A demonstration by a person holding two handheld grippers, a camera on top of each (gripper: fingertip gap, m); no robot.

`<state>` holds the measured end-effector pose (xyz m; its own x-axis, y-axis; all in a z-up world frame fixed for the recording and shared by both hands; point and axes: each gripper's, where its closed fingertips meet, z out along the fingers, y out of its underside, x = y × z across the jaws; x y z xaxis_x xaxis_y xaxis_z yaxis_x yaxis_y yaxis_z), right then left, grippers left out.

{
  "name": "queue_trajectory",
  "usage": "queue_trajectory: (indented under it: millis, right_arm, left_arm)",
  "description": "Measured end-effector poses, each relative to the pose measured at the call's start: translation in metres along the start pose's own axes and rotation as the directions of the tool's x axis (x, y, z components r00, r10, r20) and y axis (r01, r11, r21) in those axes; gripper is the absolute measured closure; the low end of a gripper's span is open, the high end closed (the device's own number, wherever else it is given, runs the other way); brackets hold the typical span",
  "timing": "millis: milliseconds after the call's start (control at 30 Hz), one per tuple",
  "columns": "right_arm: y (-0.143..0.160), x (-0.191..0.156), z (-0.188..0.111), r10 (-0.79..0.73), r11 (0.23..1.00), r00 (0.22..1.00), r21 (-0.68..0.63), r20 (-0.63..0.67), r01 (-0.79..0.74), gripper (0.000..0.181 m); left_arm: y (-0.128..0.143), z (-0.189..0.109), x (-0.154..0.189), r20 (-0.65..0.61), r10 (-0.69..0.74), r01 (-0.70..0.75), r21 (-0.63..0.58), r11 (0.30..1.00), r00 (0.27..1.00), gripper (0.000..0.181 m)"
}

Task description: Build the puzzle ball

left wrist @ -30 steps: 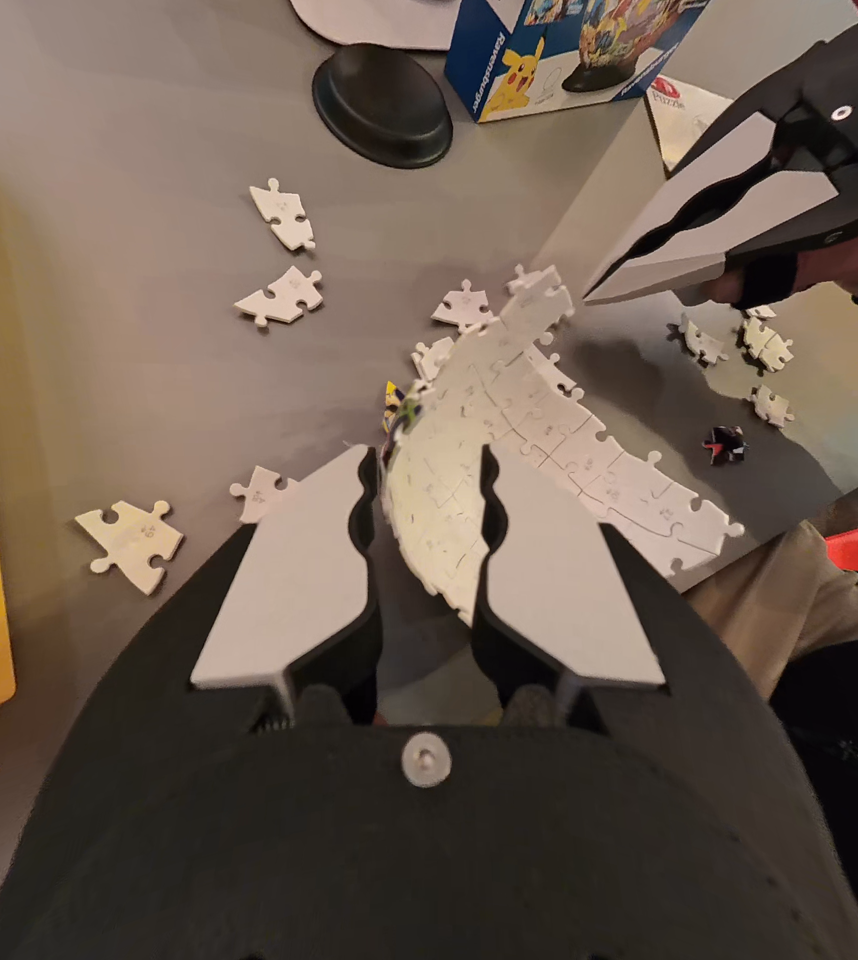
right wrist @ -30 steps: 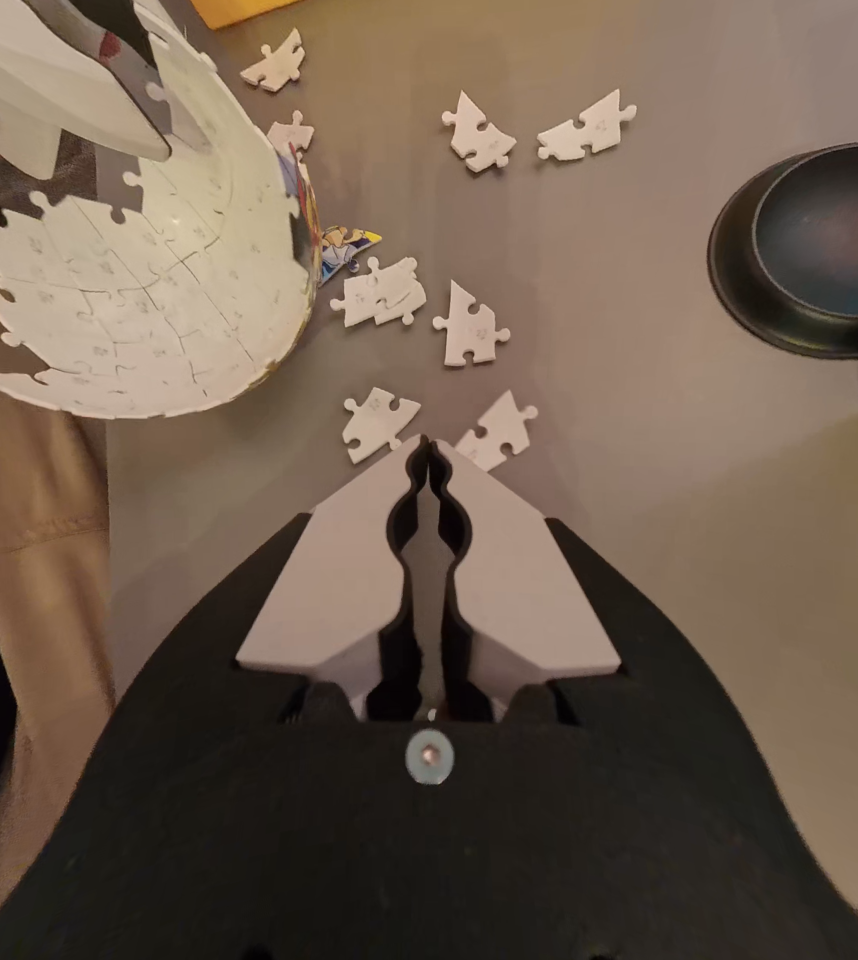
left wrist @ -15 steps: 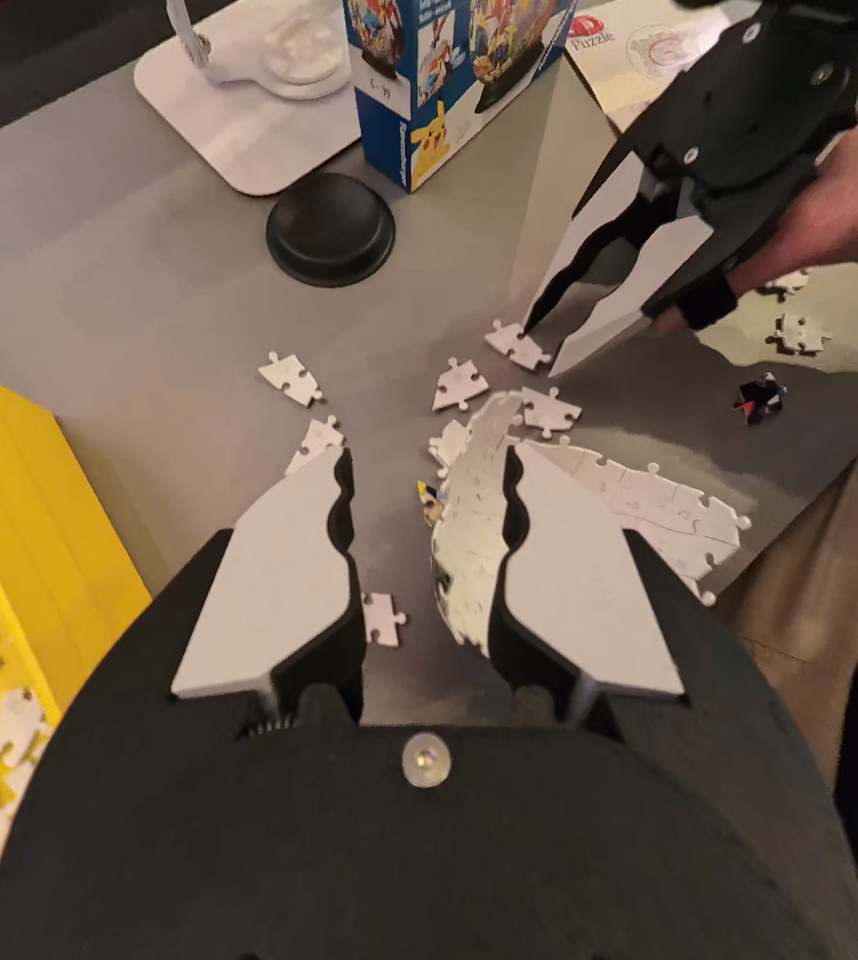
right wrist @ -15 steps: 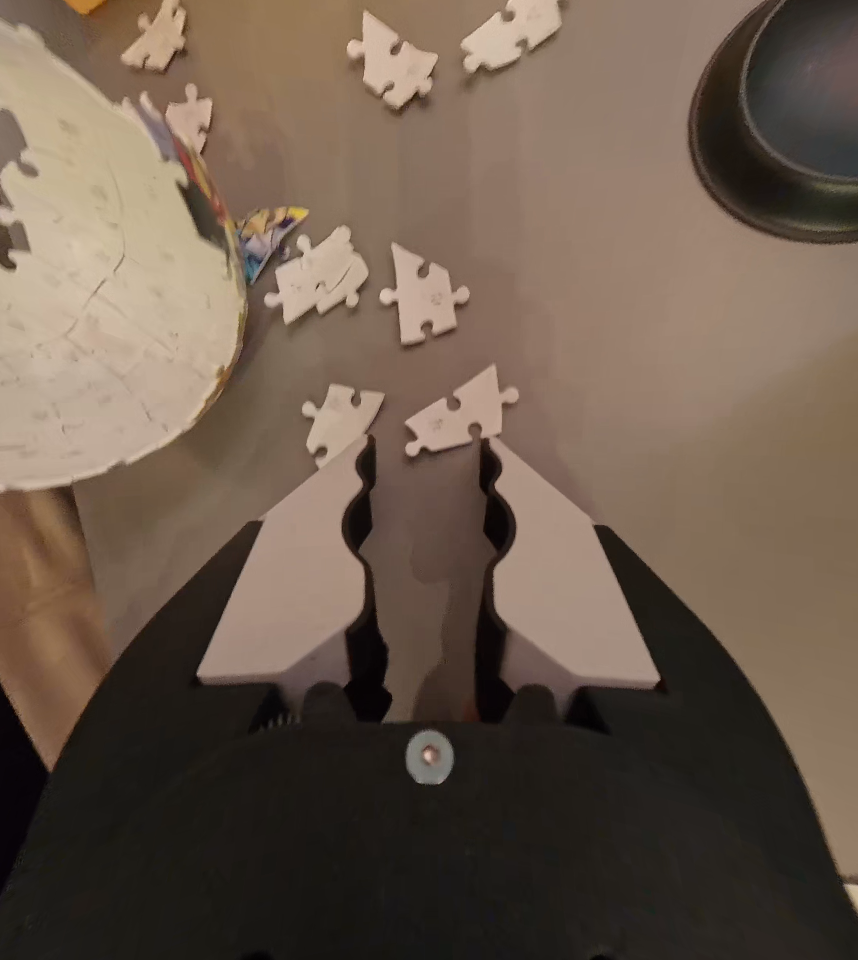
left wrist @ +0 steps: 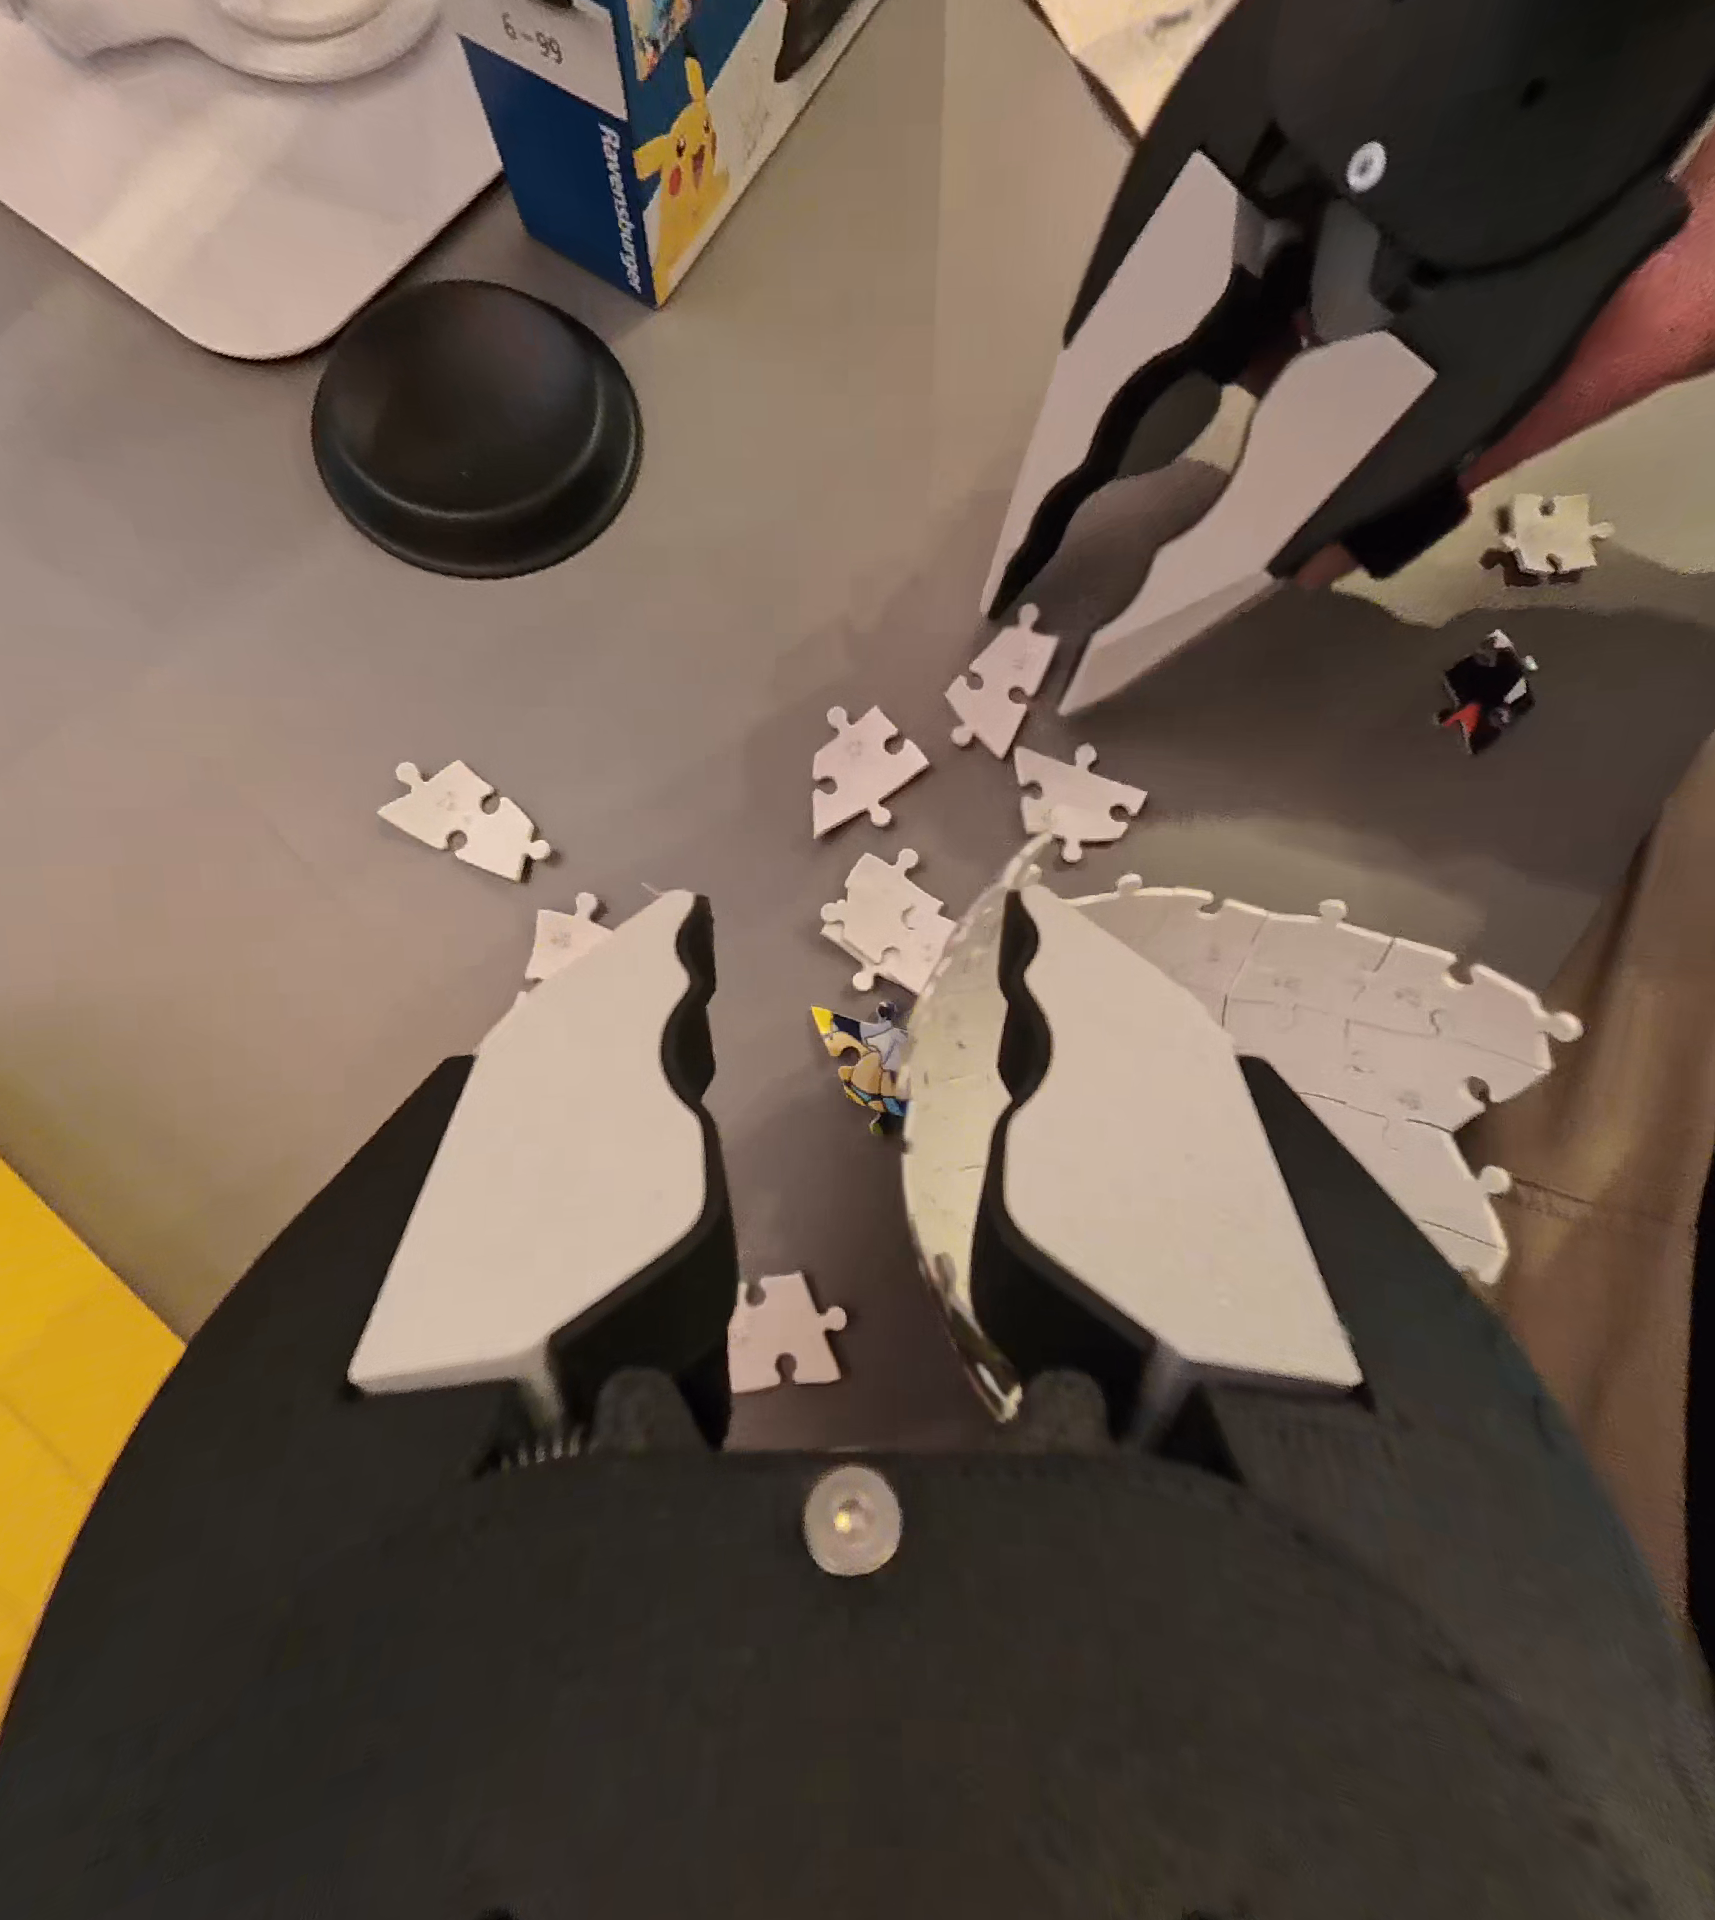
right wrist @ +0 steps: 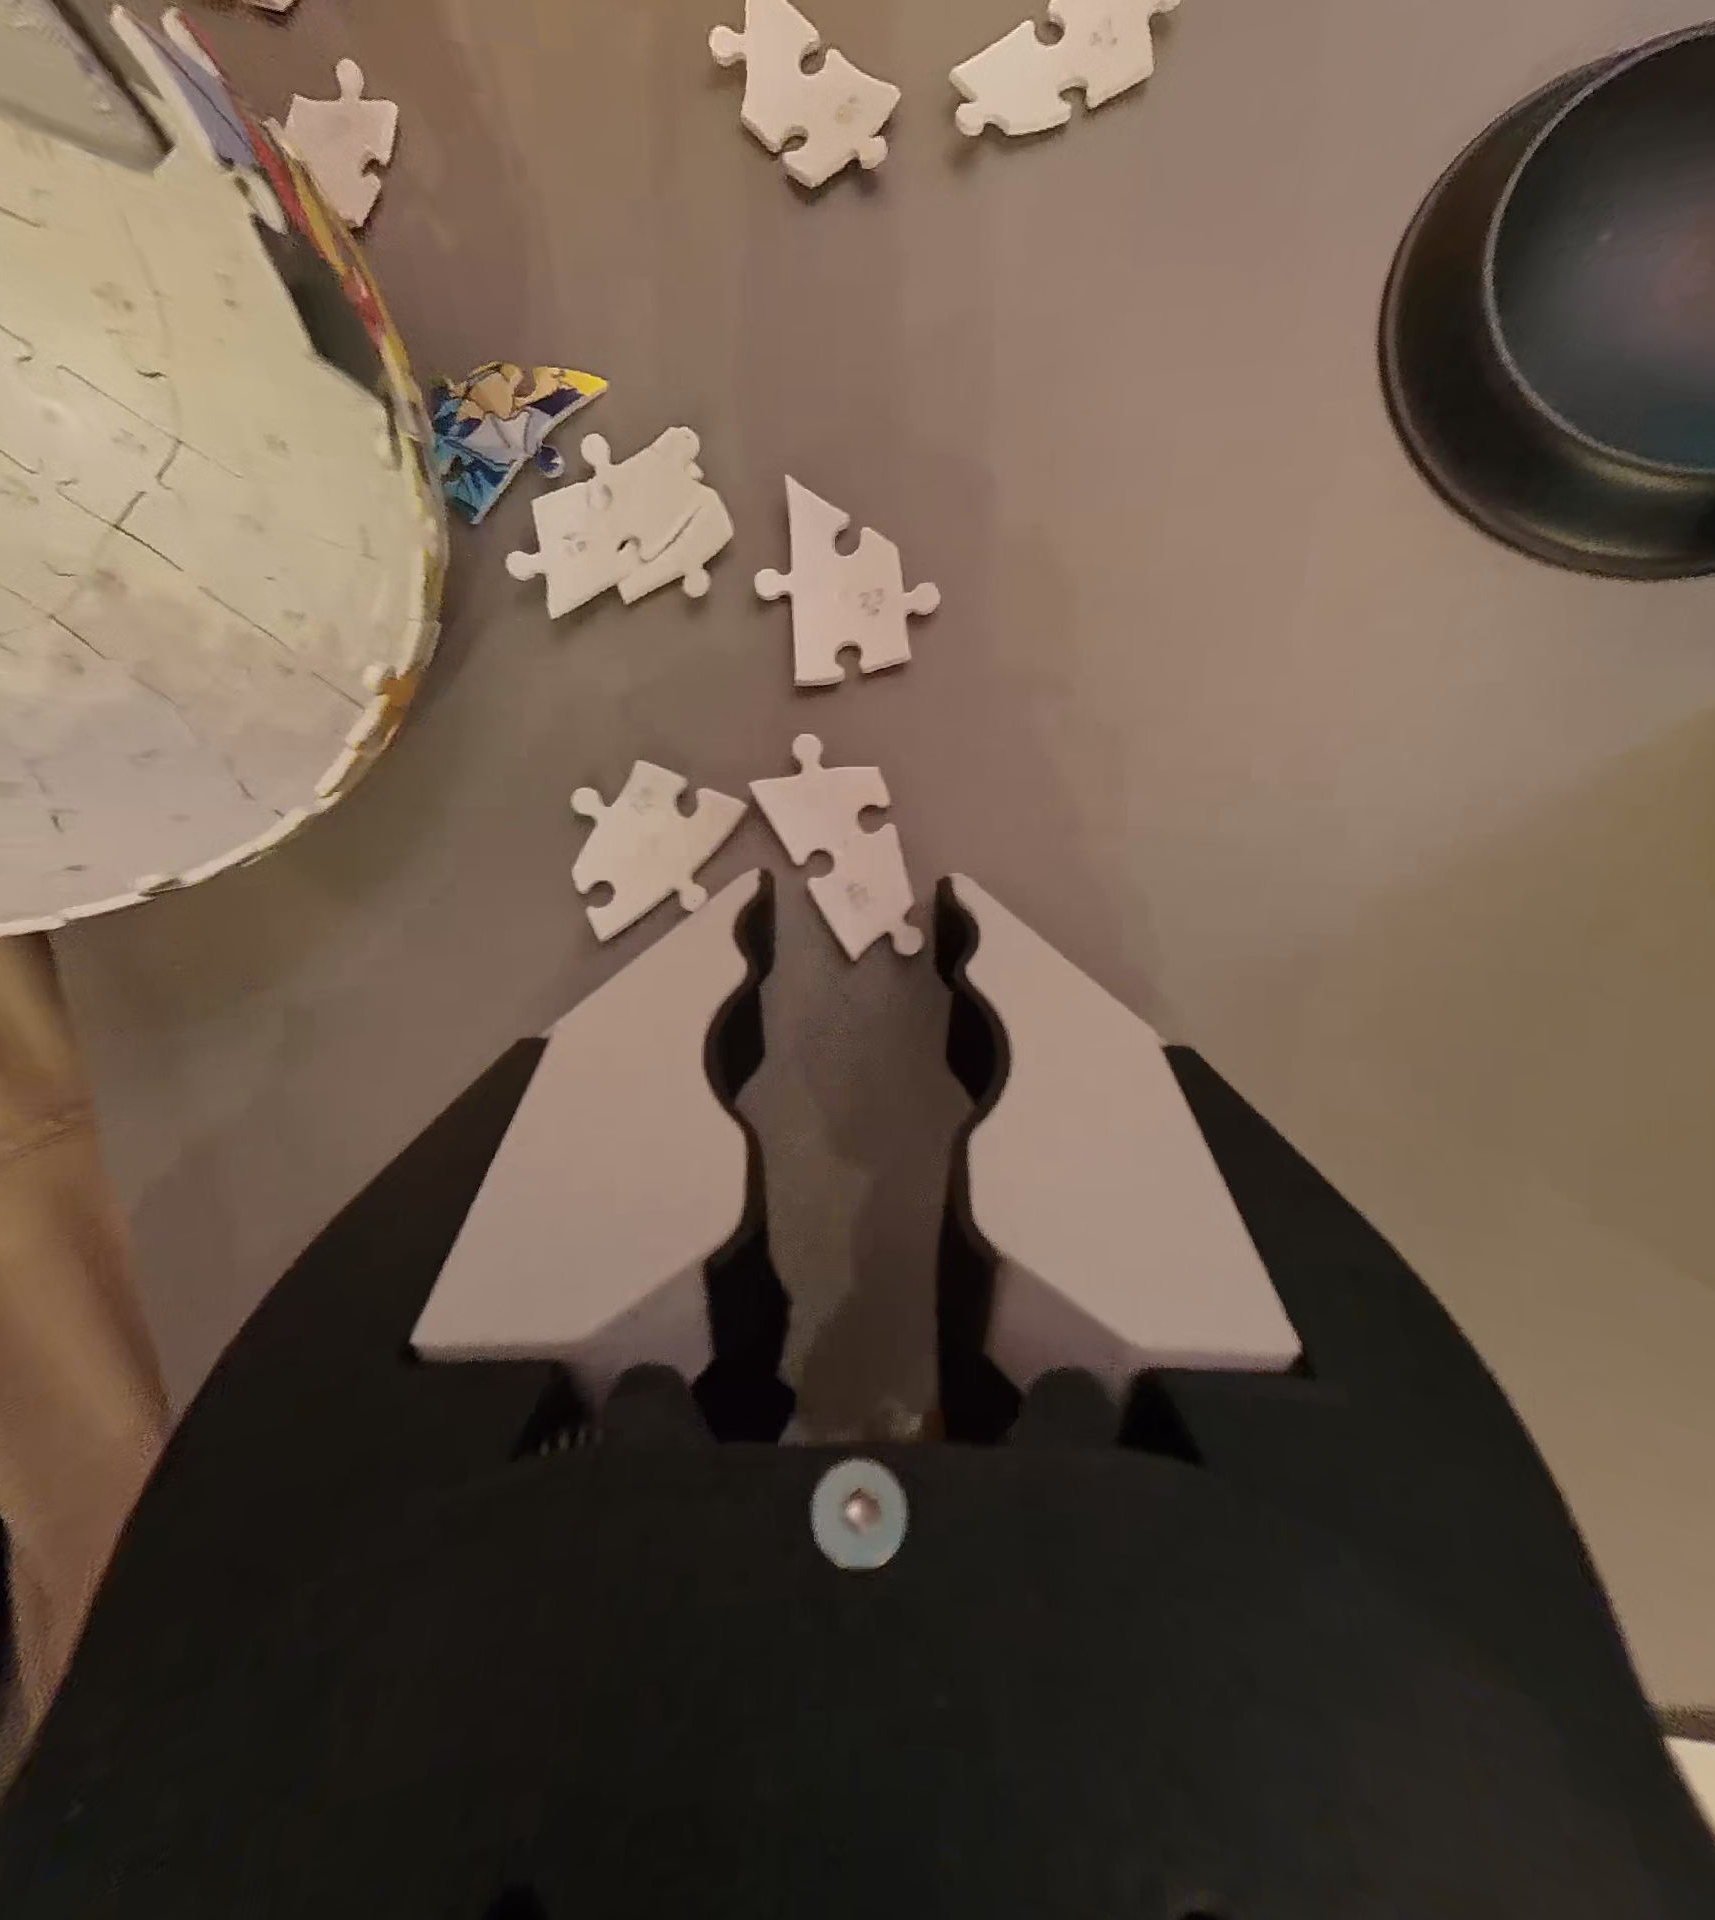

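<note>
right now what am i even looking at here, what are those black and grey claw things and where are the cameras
Each claw is a hand-held gripping tool; a person holds one in each hand, and a camera on each looks forward along its two grey fingers. One picture is from the left tool, the other from the right tool. On the grey table lie loose white puzzle pieces, a black stand and the puzzle box. The left tool is open, with the half-built puzzle ball hooked over one finger. The right tool, open and empty, points at a loose piece.
</note>
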<state>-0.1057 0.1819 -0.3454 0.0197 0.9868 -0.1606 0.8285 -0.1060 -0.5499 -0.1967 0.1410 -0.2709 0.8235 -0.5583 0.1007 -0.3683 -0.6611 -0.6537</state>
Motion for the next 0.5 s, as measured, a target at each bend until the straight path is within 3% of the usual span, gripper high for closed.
queue_trajectory:
  millis: [133, 233, 300, 367, 500]
  right_arm:
    - [0.0, 0.004, 0.004, -0.064, 0.998, 0.996, -0.014, -0.068, 0.063, 0.153]
    - [-0.003, 0.009, 0.006, -0.083, 0.997, 0.994, -0.007, -0.073, 0.083, 0.167]
    - [-0.003, 0.009, 0.005, -0.071, 0.997, 0.996, 0.013, -0.048, 0.072, 0.168]
    - [-0.002, 0.008, 0.004, -0.065, 0.997, 0.998, 0.03, -0.024, 0.066, 0.181]
    - [0.0, 0.006, 0.003, -0.091, 0.995, 0.995, 0.027, -0.027, 0.092, 0.181]
  left_arm:
    - [0.0, -0.001, -0.002, -0.013, 0.001, -0.001, 0.014, 1.0, 1.0, 0.13]
    - [0.002, -0.001, -0.002, -0.022, 0.007, -0.007, 0.009, 1.0, 1.0, 0.13]
    - [0.002, -0.002, -0.002, -0.02, 0.013, -0.013, 0.01, 1.0, 1.0, 0.131]
    - [0.001, -0.003, -0.002, -0.021, 0.018, -0.018, 0.016, 1.0, 1.0, 0.131]
    - [0.0, -0.003, -0.001, -0.022, 0.026, -0.026, 0.017, 1.0, 0.999, 0.131]
